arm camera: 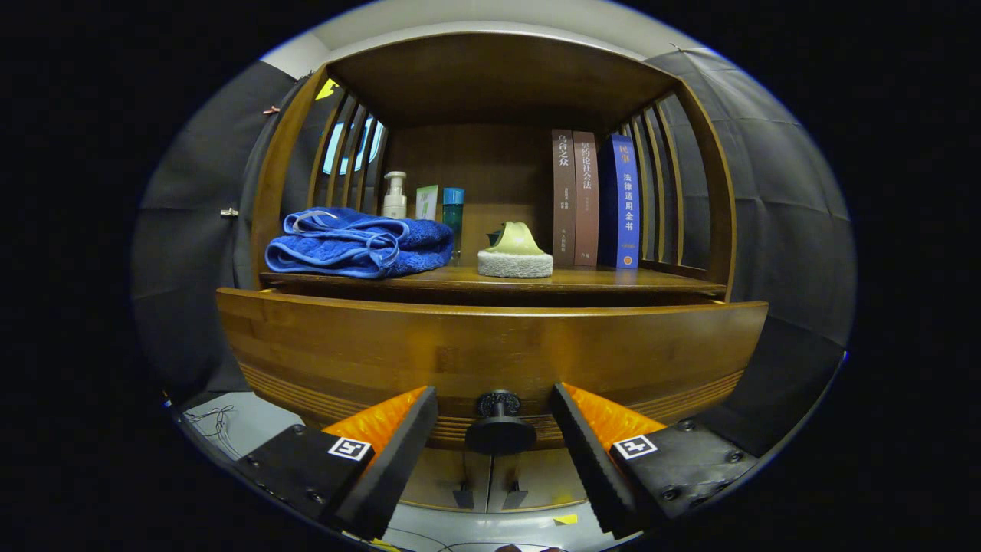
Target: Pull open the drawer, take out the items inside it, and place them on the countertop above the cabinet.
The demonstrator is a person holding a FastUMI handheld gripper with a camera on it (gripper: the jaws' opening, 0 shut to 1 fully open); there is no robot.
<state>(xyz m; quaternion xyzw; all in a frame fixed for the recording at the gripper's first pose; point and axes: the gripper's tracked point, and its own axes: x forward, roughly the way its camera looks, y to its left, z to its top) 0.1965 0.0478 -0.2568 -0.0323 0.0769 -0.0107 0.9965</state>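
Observation:
A wooden drawer front (pixel 490 349) fills the space just ahead of me, pulled out a little from the cabinet so a dark gap shows under the countertop (pixel 490 280). Its dark round knob (pixel 500 426) sits between the two fingers of my gripper (pixel 494 418). The fingers stand open, one on each side of the knob, with space left to it on both sides. The drawer's inside is hidden behind its front.
On the countertop lie a folded blue towel (pixel 356 244), a pump bottle (pixel 395 196), a small green box (pixel 427 202), a blue-capped bottle (pixel 453 211), a green thing on a white sponge (pixel 515 254) and three upright books (pixel 594 199). Slatted side walls close the shelf. Lower cabinet doors (pixel 490 479) sit below the drawer.

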